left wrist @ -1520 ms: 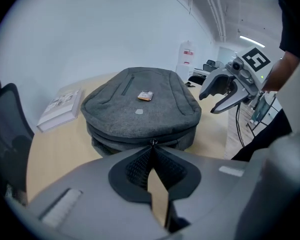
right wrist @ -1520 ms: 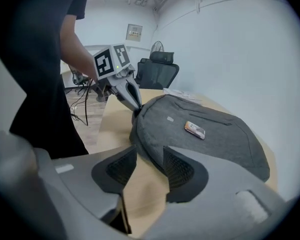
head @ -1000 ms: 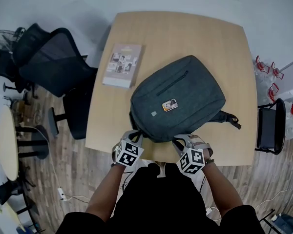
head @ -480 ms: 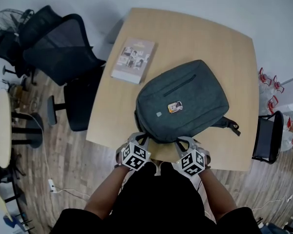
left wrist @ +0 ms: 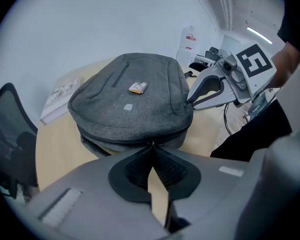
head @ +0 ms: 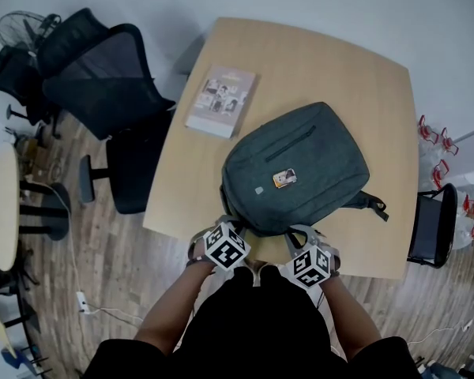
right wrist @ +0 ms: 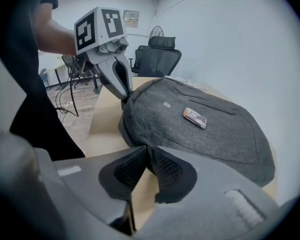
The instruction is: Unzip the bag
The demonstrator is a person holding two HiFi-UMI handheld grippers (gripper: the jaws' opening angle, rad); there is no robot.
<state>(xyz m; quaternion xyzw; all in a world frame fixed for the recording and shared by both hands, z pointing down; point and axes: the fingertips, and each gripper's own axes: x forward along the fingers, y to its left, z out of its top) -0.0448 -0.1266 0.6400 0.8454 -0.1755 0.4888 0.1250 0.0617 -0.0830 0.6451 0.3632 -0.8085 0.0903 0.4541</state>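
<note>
Head view: left hand-held gripper pinches zipper; right hand-held gripper just clamped bag.

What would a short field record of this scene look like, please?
table: wooden
bag: grey, lying flat; zip looks closed
left gripper: fingers shut on the zip at bag's near edge
right gripper: fingers have just been closing, pinching bag's near edge
book: on table, left of bag, apart
chair: black, left of table
</note>
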